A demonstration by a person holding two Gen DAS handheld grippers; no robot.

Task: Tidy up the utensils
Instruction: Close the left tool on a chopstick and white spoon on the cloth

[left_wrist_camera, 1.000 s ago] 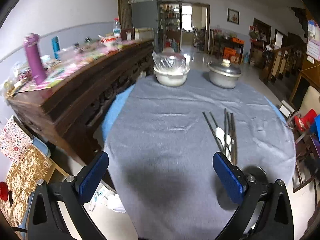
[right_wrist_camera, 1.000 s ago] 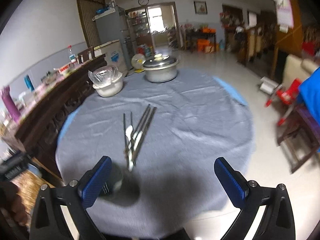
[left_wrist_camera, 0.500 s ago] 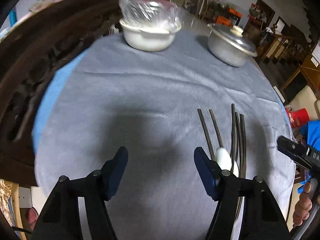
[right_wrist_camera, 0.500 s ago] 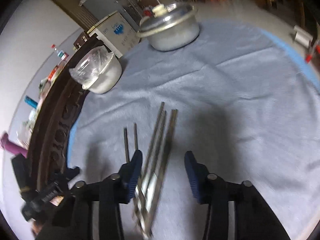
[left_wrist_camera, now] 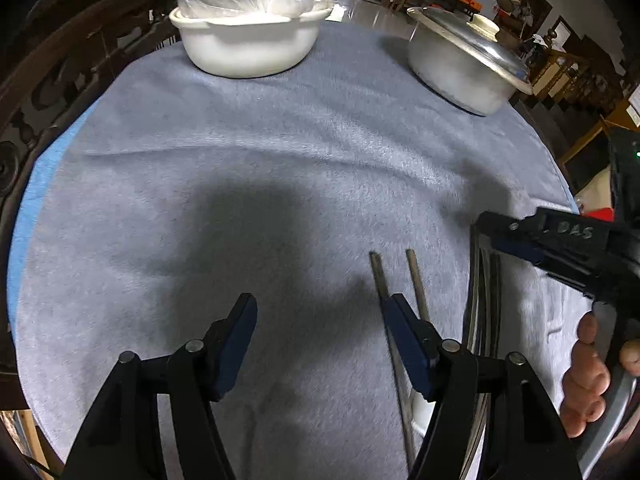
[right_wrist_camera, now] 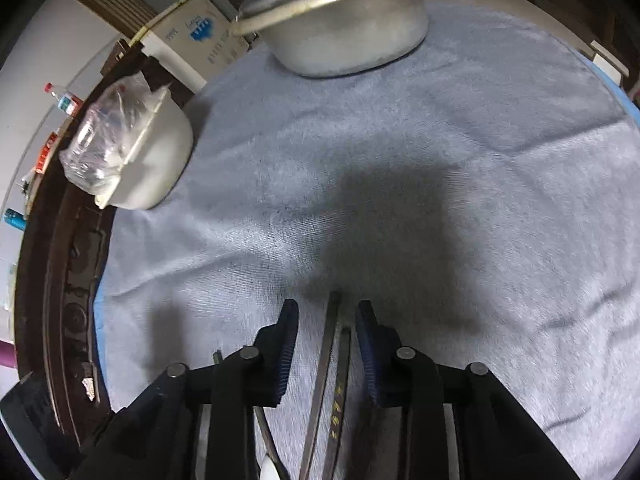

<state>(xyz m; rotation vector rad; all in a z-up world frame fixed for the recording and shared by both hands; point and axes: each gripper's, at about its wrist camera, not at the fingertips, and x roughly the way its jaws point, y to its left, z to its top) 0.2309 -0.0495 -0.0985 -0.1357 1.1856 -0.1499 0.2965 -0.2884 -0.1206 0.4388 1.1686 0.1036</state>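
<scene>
Right tongs (right_wrist_camera: 327, 334) straddle dark chopsticks (right_wrist_camera: 326, 364), unclosed; left tongs (left_wrist_camera: 318, 330) gape wide.

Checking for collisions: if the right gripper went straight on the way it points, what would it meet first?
Past the metal chopsticks between the right gripper's open fingers lies bare grey cloth; farther on, probably the lidded metal pot, though depth is unclear.

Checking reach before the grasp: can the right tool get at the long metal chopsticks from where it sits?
Probably yes. The right tool is open and straddles the metal chopsticks on the grey cloth; nothing lies between them.
</scene>
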